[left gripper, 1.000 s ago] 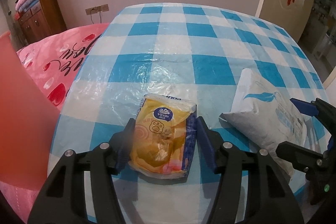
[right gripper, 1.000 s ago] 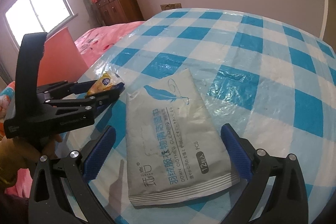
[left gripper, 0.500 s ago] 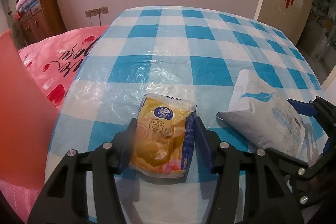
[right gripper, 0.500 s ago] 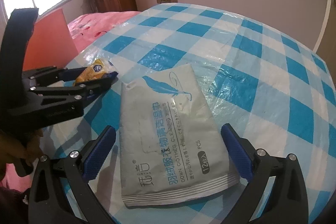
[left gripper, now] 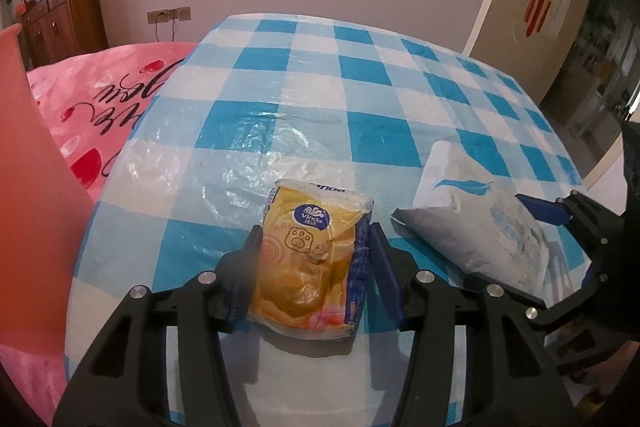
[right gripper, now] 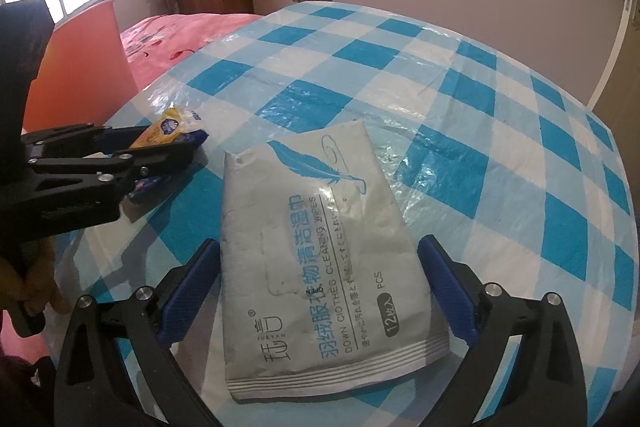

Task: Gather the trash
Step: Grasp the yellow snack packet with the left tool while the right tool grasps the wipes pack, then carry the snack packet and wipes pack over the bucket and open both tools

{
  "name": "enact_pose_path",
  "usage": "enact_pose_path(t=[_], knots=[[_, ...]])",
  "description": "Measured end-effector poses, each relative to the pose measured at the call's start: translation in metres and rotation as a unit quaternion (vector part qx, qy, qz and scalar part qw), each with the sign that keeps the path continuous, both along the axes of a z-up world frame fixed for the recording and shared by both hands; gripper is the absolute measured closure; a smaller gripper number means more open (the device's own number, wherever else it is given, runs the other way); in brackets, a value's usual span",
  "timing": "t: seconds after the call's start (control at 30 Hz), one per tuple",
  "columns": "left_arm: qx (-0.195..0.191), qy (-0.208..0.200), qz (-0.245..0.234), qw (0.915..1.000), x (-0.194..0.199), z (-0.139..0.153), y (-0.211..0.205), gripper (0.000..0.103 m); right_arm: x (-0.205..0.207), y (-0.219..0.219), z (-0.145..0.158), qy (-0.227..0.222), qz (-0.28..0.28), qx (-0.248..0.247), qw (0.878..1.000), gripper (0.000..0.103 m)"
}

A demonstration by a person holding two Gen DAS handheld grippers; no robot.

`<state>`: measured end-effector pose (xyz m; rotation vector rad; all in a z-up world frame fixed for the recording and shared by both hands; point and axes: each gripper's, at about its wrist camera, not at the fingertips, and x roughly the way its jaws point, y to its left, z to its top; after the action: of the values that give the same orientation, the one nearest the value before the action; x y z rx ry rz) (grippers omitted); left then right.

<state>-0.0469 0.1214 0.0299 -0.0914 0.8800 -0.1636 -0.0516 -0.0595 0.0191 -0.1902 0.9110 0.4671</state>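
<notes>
1. your left gripper point(left gripper: 312, 259) pinches the crinkly yellow vinda tissue pack point(left gripper: 312, 263) at the near table edge.
2. your right gripper point(right gripper: 320, 287) gapes wide around the flat grey wipes pouch point(right gripper: 320, 267).
3. both lie on the glossy blue-checked tablecloth point(right gripper: 460, 115).

Both wrist views look low and close across the checkered table point(left gripper: 360, 75), sharing each other's packets and tools.
</notes>
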Motion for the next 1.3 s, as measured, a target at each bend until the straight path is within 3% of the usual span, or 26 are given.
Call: enact_pose_path(t=[0.4,0.7,1.3], knots=[[-0.029,-0.015,-0.01,0.9994,-0.015,0.007,0.006,0.05,-0.002,-0.003,0.002,-0.007,-0.003,0.006,1.0,0.022],[-0.04,-0.028,-0.01,0.9988,-0.025,0.015,0.014,0.05,-0.003,-0.014,0.005,-0.001,-0.024,0.041,0.999,0.03],[-0.029,-0.059,-0.009,0.9978,-0.039,0.046,0.025,0.05,-0.014,-0.044,0.011,0.013,-0.105,0.094,0.99,0.033]])
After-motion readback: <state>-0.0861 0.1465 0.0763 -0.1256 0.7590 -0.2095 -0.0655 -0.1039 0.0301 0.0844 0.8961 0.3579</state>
